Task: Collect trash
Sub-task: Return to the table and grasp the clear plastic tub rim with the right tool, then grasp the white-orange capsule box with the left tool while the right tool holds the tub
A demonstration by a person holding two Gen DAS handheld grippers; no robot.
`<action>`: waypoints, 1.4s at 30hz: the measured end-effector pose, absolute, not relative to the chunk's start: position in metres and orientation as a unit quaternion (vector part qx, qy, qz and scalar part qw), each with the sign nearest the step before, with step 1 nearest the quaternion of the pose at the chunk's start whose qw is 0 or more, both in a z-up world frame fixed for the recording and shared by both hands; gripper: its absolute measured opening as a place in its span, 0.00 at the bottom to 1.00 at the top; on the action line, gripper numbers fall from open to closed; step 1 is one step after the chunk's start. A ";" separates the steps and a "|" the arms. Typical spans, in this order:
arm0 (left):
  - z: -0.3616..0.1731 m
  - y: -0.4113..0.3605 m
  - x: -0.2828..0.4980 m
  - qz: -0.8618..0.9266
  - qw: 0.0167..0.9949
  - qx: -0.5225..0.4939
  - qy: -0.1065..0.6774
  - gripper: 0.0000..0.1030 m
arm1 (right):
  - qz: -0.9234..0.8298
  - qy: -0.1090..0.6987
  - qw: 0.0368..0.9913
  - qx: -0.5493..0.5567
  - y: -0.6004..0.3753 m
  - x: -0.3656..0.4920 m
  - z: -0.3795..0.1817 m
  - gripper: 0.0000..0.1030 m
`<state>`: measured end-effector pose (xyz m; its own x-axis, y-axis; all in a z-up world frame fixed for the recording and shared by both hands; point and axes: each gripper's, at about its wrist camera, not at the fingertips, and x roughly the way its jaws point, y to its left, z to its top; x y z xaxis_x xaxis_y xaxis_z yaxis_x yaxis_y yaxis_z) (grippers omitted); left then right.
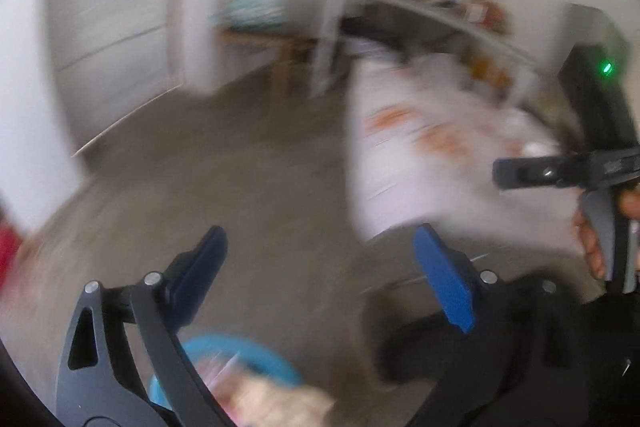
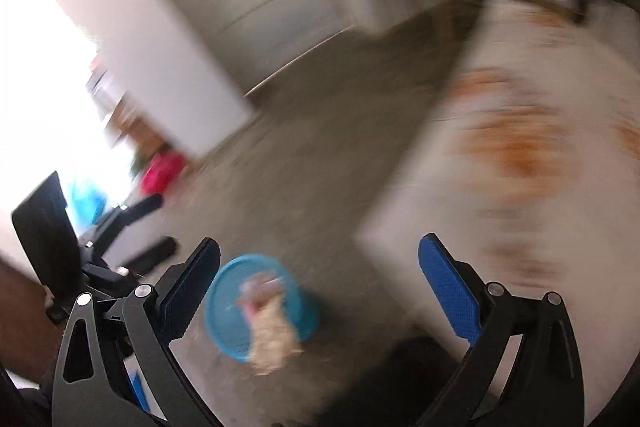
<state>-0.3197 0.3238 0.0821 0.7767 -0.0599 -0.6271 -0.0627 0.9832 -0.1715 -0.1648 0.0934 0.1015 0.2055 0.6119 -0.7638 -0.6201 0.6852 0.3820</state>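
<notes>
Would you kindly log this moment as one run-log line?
left gripper: open, empty | right gripper: open, empty | blue bin: on floor, trash inside | frames: blurred

both views are smeared by motion blur, so we can't read the orange markings on the white table cloth (image 2: 520,155) or name the clutter on the shelf (image 1: 432,7) behind it. in the blue bin (image 2: 260,307) we see only a pale, pinkish crumpled lump (image 2: 272,331), and the left wrist view cuts the bin off at its bottom edge. the red thing (image 2: 162,173) by the wall is too blurred to identify.
</notes>
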 end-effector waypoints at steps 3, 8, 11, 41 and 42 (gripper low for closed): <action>0.109 0.257 -0.251 -0.096 0.939 -0.058 0.324 0.89 | 0.337 0.488 0.804 0.040 -0.004 -0.123 0.117 0.94; 0.125 0.123 -0.153 -0.245 0.912 0.037 0.326 0.91 | 0.224 0.480 0.844 0.080 -0.171 -0.048 0.134 0.94; 0.116 0.051 -0.102 -0.294 0.889 0.069 0.344 0.91 | 0.181 0.494 0.845 0.095 -0.239 -0.007 0.126 0.94; 0.065 -0.040 -0.020 -0.333 0.865 0.111 0.359 0.91 | 0.102 0.552 0.814 0.149 -0.318 0.152 0.017 0.04; 0.064 -0.047 -0.016 -0.346 0.857 0.119 0.364 0.91 | 0.103 0.547 0.816 0.156 -0.320 0.147 0.019 0.04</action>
